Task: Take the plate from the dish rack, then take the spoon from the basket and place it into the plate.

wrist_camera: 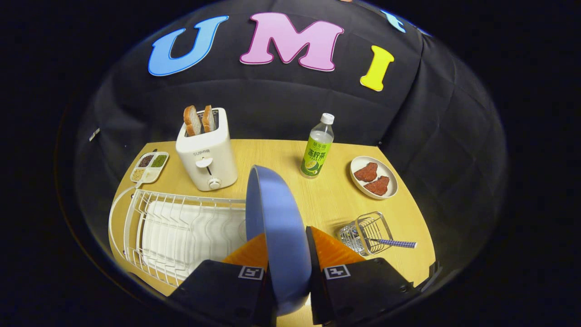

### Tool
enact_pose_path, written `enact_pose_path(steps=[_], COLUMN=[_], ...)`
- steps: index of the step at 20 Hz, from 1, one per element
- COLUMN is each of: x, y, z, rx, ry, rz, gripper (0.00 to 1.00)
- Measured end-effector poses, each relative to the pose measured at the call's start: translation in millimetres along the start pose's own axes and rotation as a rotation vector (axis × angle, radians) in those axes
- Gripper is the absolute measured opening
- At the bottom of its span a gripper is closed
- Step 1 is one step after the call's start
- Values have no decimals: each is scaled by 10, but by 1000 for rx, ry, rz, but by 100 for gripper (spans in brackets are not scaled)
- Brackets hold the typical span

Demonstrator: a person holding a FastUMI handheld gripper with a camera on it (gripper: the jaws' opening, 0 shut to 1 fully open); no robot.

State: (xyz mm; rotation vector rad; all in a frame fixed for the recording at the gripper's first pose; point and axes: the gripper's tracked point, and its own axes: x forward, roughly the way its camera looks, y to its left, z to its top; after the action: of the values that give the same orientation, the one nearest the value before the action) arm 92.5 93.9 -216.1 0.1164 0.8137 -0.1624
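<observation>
The one camera rides on the gripper (286,254), looking forward and steeply down along its fingers — close over the tabletop (336,200), facing the booth wall at 12 o'clock, the fingers at 6 o'clock.

One gripper (287,254), its two orange fingers (247,254) pressed on either side of one blue plate (277,227) held on edge; one white dish rack (177,231) at near left; one wire basket (365,232) at near right, containing one spoon (394,243) with a checked handle; one white toaster (206,154) at far left, holding two slices of toast (199,120); one divided tray (149,167) with four compartments of grains, left of the toaster; one bottle (317,146) at far centre; one small white dish (373,177) at far right, bearing two reddish pieces (372,178); one wooden table (336,200) beneath all.
</observation>
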Motion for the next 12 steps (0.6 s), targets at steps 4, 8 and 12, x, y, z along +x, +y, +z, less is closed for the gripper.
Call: enact_pose_path(steps=[4, 8, 12], x=[-230, -641, -1075], y=[-80, -140, -223], z=[232, 309, 148], rx=[61, 121, 145], ry=[-59, -101, -99], rz=[31, 140, 271], gripper=[33, 33, 33])
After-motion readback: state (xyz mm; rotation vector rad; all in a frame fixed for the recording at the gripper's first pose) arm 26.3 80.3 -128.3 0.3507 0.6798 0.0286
